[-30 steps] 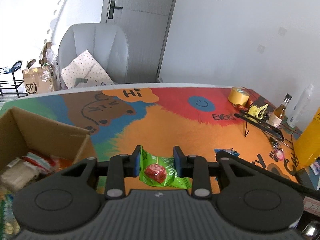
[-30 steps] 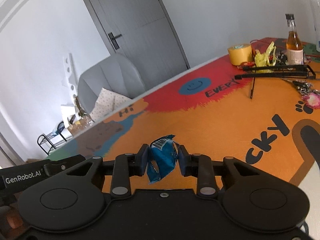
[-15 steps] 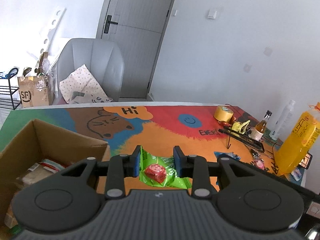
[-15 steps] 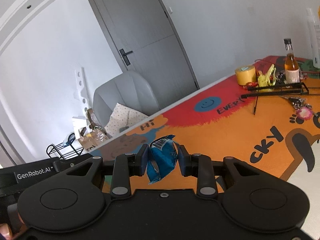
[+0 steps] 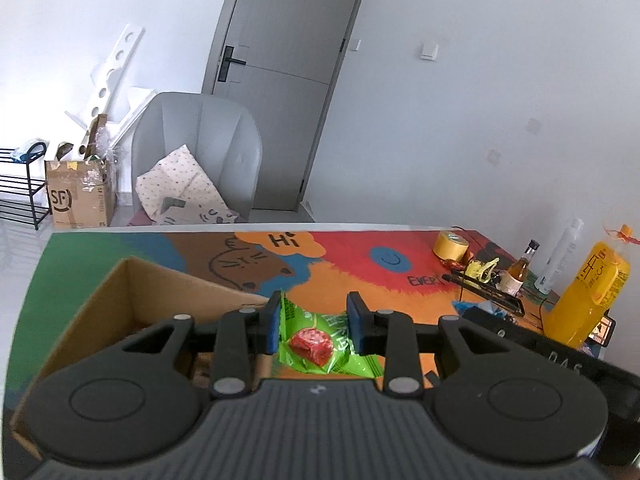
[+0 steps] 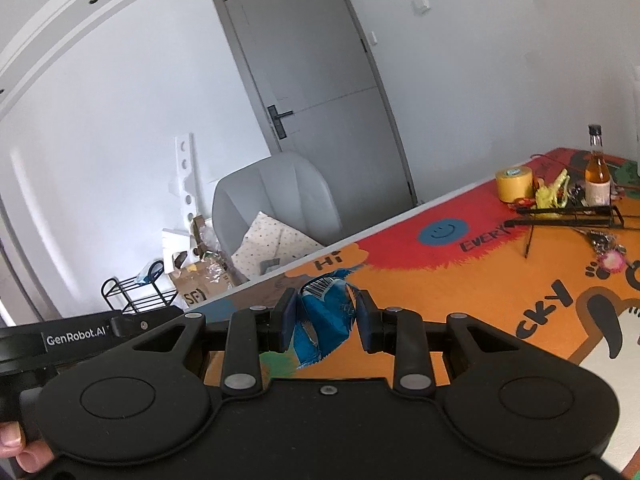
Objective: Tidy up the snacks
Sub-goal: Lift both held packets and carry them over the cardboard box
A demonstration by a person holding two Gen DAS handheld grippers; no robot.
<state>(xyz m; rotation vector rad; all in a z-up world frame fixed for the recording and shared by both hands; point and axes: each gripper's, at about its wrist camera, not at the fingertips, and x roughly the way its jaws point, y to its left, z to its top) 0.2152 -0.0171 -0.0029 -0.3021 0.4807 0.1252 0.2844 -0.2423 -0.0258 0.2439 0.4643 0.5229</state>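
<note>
My left gripper (image 5: 314, 322) is shut on a green snack packet (image 5: 320, 340) with a red fruit printed on it, held above the colourful table. Just left of and below it stands an open cardboard box (image 5: 132, 292); the gripper body hides most of what lies inside. My right gripper (image 6: 325, 320) is shut on a crumpled blue snack packet (image 6: 324, 320) with a barcode, raised over the orange part of the table (image 6: 460, 292). The left gripper's black body (image 6: 76, 336) shows at the left edge of the right wrist view.
At the table's far right stand a yellow tape roll (image 5: 451, 246), a small amber bottle (image 5: 520, 274), a white bottle (image 5: 558, 260), a big yellow bag (image 5: 592, 292) and a black wire rack (image 5: 492, 294). A grey chair (image 5: 200, 160) and a door stand behind.
Both grippers have risen and drawn back with their packets still gripped; more of the room and door shows. The cardboard box now sits nearer the middle under the left gripper.
</note>
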